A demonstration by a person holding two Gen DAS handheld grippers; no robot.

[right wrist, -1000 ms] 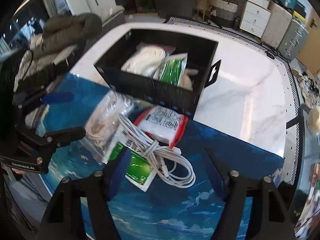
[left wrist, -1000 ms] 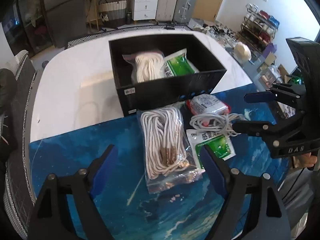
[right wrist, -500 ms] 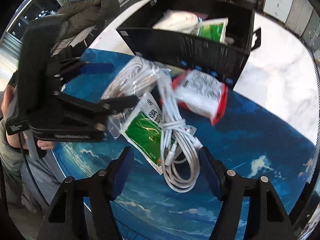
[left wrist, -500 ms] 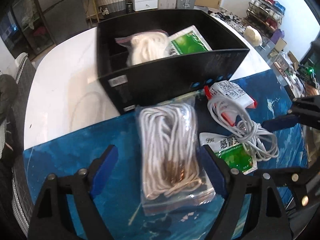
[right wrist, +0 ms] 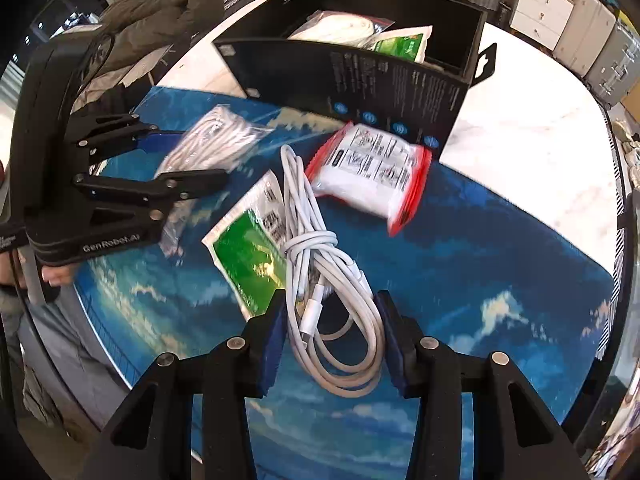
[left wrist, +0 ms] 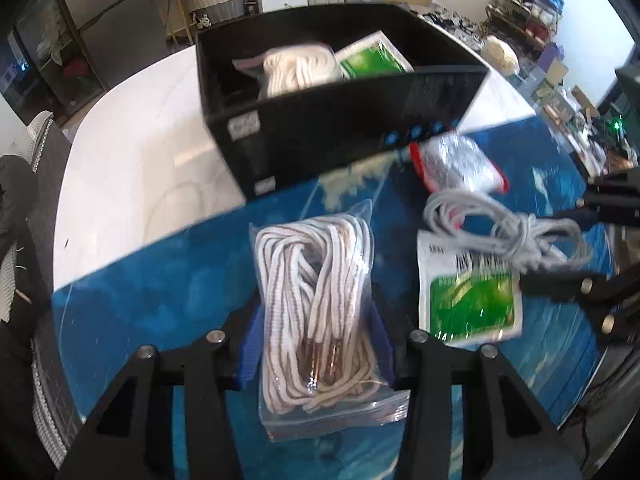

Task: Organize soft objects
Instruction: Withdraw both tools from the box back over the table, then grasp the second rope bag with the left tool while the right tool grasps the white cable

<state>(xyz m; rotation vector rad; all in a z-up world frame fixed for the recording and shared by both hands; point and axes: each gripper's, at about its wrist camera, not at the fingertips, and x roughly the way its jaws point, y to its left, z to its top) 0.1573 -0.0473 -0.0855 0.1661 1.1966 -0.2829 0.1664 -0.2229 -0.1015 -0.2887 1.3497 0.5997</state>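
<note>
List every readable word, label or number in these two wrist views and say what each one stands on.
"GenRobot.AI": on the body of the left gripper, seen from the right wrist.
Black box: white print and blue round icons on its wall, too small to read.
Red-edged packet: printed panels, blurred.
Green sachet: characters and a barcode, blurred.
Box stickers in the left wrist view: unreadable.

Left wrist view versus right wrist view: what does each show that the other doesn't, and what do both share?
Only the left wrist view shows the left gripper closing around the bagged shoelaces. Only the right wrist view shows the right gripper closing around the white cable. Both show the black box, green sachet and red-edged packet.
</note>
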